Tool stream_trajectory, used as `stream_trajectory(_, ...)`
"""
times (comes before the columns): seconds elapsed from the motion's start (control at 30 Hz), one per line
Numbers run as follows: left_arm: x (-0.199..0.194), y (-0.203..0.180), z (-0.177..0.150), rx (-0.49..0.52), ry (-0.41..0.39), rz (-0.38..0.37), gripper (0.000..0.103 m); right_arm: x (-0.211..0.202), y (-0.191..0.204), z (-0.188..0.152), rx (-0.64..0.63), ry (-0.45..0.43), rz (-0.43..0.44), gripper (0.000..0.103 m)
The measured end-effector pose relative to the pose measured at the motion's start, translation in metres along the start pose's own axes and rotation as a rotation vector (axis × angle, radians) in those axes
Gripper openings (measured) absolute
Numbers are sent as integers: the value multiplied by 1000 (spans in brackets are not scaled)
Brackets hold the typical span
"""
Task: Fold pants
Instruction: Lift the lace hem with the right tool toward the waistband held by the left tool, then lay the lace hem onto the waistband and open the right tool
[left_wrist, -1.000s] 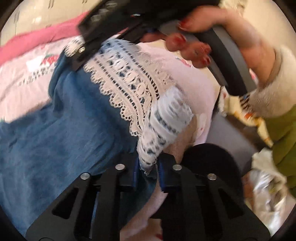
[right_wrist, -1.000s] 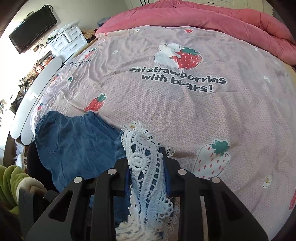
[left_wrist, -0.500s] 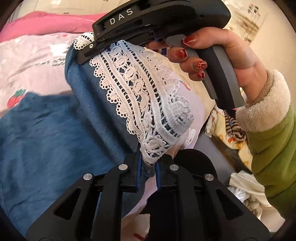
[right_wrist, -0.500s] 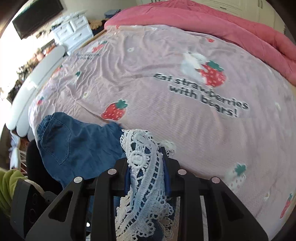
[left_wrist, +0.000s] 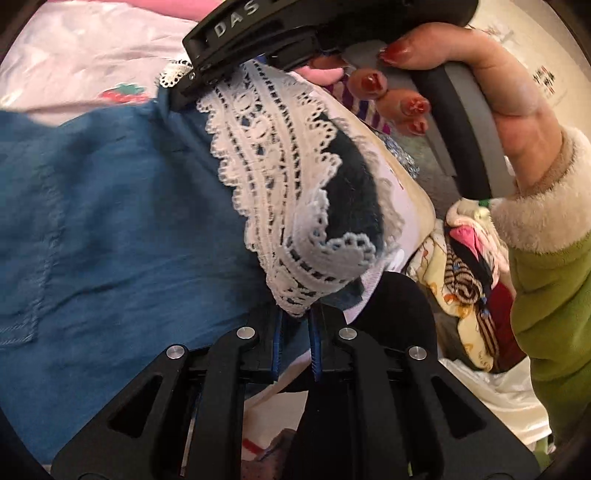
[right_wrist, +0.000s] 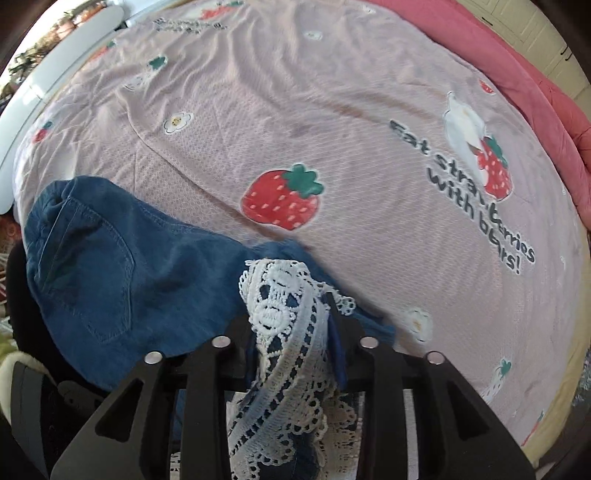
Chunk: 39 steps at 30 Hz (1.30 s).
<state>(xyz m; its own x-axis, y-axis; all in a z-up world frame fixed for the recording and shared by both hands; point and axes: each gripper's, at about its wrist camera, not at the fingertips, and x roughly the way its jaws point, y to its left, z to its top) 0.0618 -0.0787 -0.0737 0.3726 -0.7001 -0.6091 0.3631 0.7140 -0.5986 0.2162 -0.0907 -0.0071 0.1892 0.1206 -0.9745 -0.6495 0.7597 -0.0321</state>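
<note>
Currently: blue pants (right_wrist: 110, 280), lace hem (left_wrist: 273, 177) lifted by both claws.
Left gripper (left_wrist: 295, 332) and right gripper (right_wrist: 291, 332) each clamp the lace; waistband lies near the bedspread's (right_wrist: 332, 110) left edge.

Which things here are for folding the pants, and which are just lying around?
For the job:
- blue pants
- their white lace hem
- left claw, pinching the hem
- right claw, pinching the hem too

Just lying around:
- strawberry bedsheet
- pink quilt
- heap of patterned clothes
</note>
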Motion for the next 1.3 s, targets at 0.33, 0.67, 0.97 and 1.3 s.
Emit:
stream_trajectory(0.33, -23, 12, -15, -70, -46, 51, 54, -32, 10, 6, 35, -80, 151, 92)
stream_trajectory(0.67, -44, 22, -8, -106, -89, 25, 59, -49, -59, -60, 199, -179, 198, 93)
stream_trajectory(0.97, -81, 16, -11, -106, -141, 98, 69, -17, -86, -177, 429, -151, 401, 92)
stream_trajectory(1.3, -103, -1, -11, -32, -149, 208, 74, -42, -57, -178, 302, -260, 422, 13)
